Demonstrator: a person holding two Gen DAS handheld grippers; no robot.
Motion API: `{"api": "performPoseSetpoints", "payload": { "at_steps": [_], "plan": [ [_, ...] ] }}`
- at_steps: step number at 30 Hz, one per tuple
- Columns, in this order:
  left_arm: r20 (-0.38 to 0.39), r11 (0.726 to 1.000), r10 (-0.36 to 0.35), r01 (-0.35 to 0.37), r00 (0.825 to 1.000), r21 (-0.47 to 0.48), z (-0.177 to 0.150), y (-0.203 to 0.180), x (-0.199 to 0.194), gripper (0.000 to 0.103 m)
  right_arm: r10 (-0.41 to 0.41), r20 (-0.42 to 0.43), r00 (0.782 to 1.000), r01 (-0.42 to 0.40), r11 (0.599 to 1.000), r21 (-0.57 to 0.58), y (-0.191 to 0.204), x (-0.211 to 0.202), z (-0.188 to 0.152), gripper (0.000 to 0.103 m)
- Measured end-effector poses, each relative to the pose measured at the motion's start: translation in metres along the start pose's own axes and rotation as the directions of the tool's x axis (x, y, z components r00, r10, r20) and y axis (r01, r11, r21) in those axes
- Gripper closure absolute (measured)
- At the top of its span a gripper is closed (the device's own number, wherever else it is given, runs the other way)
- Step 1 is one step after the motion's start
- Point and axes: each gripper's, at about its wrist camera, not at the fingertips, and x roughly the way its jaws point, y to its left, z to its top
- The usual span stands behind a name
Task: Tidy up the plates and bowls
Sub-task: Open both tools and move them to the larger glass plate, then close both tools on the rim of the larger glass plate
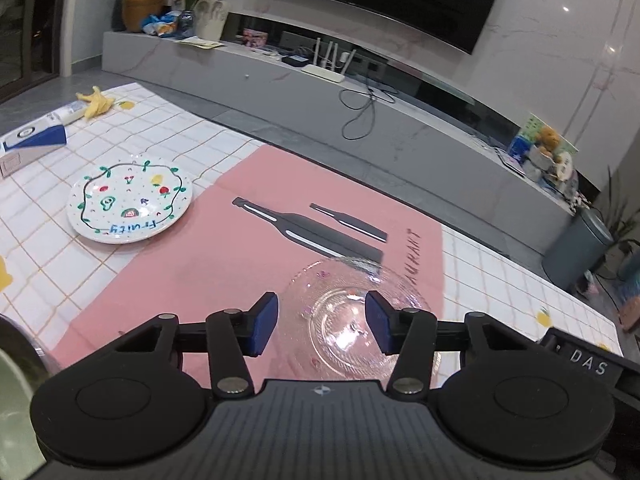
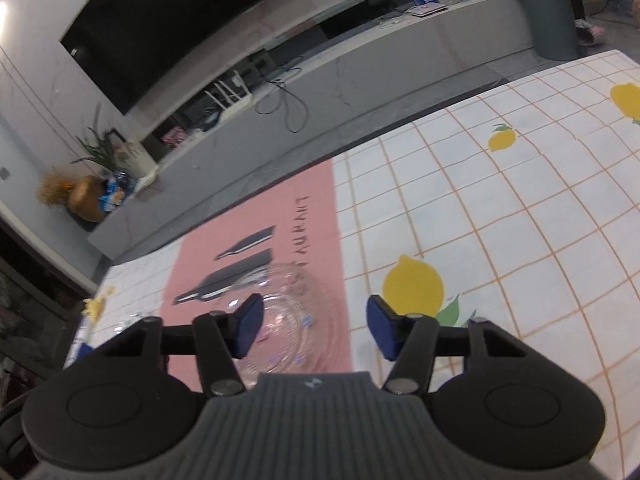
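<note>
A clear glass bowl (image 1: 352,320) sits on the pink placemat (image 1: 224,264) near its right end. My left gripper (image 1: 322,326) is open and empty, its blue pads to either side of the bowl's near part, above it. A white plate painted with fruits (image 1: 130,199) lies on the tablecloth at the placemat's left edge. In the right wrist view the same glass bowl (image 2: 296,320) sits on the placemat (image 2: 256,216). My right gripper (image 2: 314,330) is open and empty, over the bowl's right rim.
A white checked tablecloth with lemon prints (image 2: 500,208) covers the table. A blue and white box (image 1: 32,140) and a banana peel (image 1: 96,101) lie at the far left. A pale rim (image 1: 12,392) shows at the left edge. A grey TV bench (image 1: 360,120) stands beyond the table.
</note>
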Motion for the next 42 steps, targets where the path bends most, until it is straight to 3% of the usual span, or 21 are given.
{"api": "performPoseSetpoints", "payload": {
  "at_steps": [7,14,18,23,30,33,42],
  "plan": [
    [-0.037,0.998,-0.014,0.011,0.999,-0.058,0.002,0.014,0.031,0.051,0.003,-0.091,0.996,0.002,0.999,0.055,-0.008,0.036,0.005,0.059],
    [-0.081,0.992,0.012,-0.021,0.997,-0.121,0.000,0.030,0.052,0.054,0.010,-0.167,0.986,0.009,0.994,0.112,-0.013,0.058,0.006,0.067],
    [-0.100,0.988,-0.010,-0.005,0.995,-0.153,0.000,0.037,0.059,0.056,0.022,-0.212,0.977,0.003,0.993,0.115,-0.011,0.065,0.005,0.068],
    [-0.099,0.986,-0.014,-0.003,0.995,-0.169,-0.001,0.039,0.065,0.065,0.033,-0.214,0.976,-0.006,0.992,0.128,-0.011,0.066,0.005,0.068],
    [-0.111,0.983,-0.054,0.033,0.992,-0.182,0.000,0.040,0.070,0.089,0.068,-0.237,0.969,-0.026,0.984,0.178,-0.019,0.071,0.004,0.091],
    [-0.109,0.982,-0.054,0.033,0.993,-0.184,-0.001,0.039,0.070,0.089,0.068,-0.241,0.968,-0.025,0.984,0.178,-0.018,0.073,0.003,0.097],
    [-0.106,0.983,-0.051,0.031,0.993,-0.181,0.002,0.037,0.063,0.093,0.075,-0.221,0.972,-0.033,0.982,0.184,-0.018,0.065,0.008,0.099]
  ]
}}
